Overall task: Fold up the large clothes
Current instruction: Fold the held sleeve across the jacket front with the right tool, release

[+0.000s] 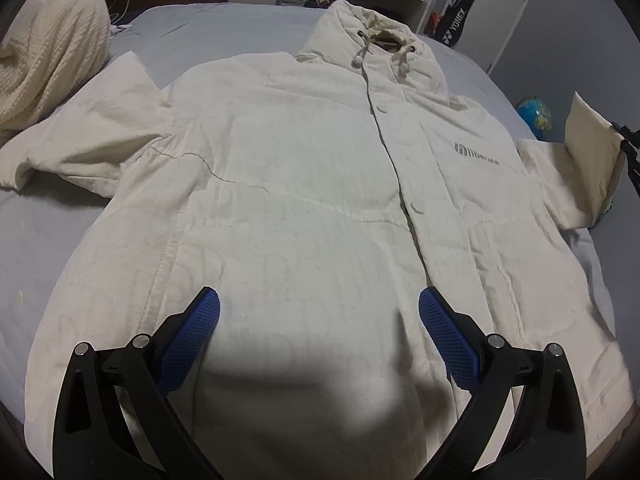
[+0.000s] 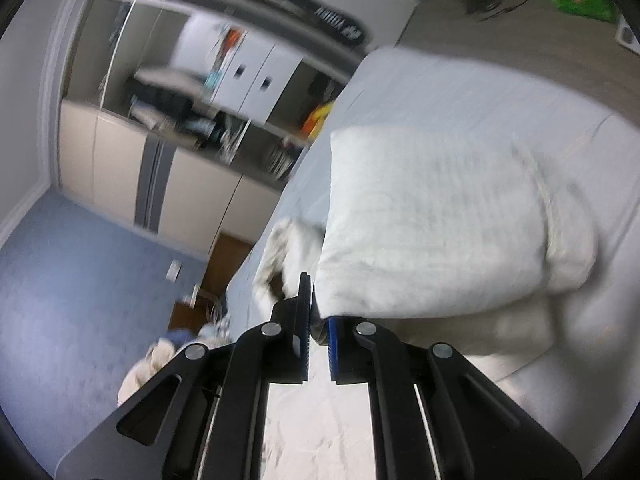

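A cream hooded jacket point(image 1: 304, 184) lies front-up and spread out on the grey bed point(image 1: 224, 36), hood at the far end. My left gripper point(image 1: 319, 308) is open and empty, hovering over the jacket's lower front. Its left sleeve point(image 1: 80, 136) lies out flat. My right gripper point(image 2: 319, 320) is shut on the cuff of the right sleeve point(image 2: 432, 224) and holds it lifted off the bed. That raised sleeve point(image 1: 592, 152) also shows at the right edge of the left wrist view. The right wrist view is blurred.
A cream knitted blanket point(image 1: 48, 48) is piled at the bed's far left. White wardrobes and shelves point(image 2: 168, 128) stand beyond the bed. A blue globe point(image 1: 534, 114) sits on the floor to the right. A black racket bag point(image 1: 454, 20) leans by the wall.
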The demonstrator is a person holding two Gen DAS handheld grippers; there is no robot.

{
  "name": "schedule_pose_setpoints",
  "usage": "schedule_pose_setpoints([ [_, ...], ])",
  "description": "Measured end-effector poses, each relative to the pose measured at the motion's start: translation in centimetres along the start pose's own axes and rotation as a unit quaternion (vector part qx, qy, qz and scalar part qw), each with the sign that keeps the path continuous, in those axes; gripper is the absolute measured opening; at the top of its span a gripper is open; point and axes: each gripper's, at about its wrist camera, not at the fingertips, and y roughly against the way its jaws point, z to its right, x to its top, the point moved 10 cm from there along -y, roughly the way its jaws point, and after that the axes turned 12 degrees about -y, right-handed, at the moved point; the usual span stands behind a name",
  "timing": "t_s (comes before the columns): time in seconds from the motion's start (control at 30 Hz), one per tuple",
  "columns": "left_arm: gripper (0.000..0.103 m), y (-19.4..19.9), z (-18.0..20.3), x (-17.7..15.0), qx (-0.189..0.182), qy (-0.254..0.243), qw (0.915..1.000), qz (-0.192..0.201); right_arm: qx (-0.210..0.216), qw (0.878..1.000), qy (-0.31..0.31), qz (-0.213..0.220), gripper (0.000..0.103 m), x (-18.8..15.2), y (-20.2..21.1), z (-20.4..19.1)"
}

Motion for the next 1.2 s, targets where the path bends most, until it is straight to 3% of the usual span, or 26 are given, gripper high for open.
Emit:
schedule_pose_setpoints([
  [0.23,0.096,1.3,-2.2,0.8,0.021,0.044,0.9981,0.037,0.009,0.996,0.046,-0.078,0.004,-8.8,-4.7,-3.5],
  [0.4,0.096,2.4,-3.7,1.4,0.049,0.067,0.9946,0.062,0.006,0.986,0.085,-0.141,0.004,-15.8,-8.1,-5.1],
  [0.53,0.096,3.0,-5.5,1.5,0.069,0.099,0.9898,0.076,-0.023,0.976,0.113,-0.185,0.004,-21.2,-10.5,-4.1],
  [0.67,0.096,3.0,-6.1,1.5,0.071,0.109,0.9887,0.074,-0.081,0.961,0.149,-0.217,0.004,-25.7,-13.6,-1.2],
  [0.83,0.096,2.8,-5.6,1.5,0.071,0.094,0.9906,0.07,-0.151,0.942,0.182,-0.239,0.005,-27.2,-15.1,3.4],
  [1.0,0.096,2.6,-5.5,1.3,0.072,0.091,0.991,0.066,-0.179,0.926,0.213,-0.256,0.008,-28.5,-14.9,5.6],
  [1.07,0.096,2.5,-5.5,1.3,0.072,0.091,0.9911,0.066,-0.179,0.921,0.217,-0.269,0.02,-29.0,-14.6,6.1],
  [1.13,0.096,2.5,-5.5,1.3,0.073,0.09,0.9911,0.065,-0.177,0.916,0.226,-0.281,0.025,-29.6,-14.2,6.4],
  [1.2,0.096,2.5,-5.5,1.2,0.074,0.089,0.9912,0.064,-0.18,0.909,0.241,-0.288,0.039,-30.2,-13.7,6.7],
])
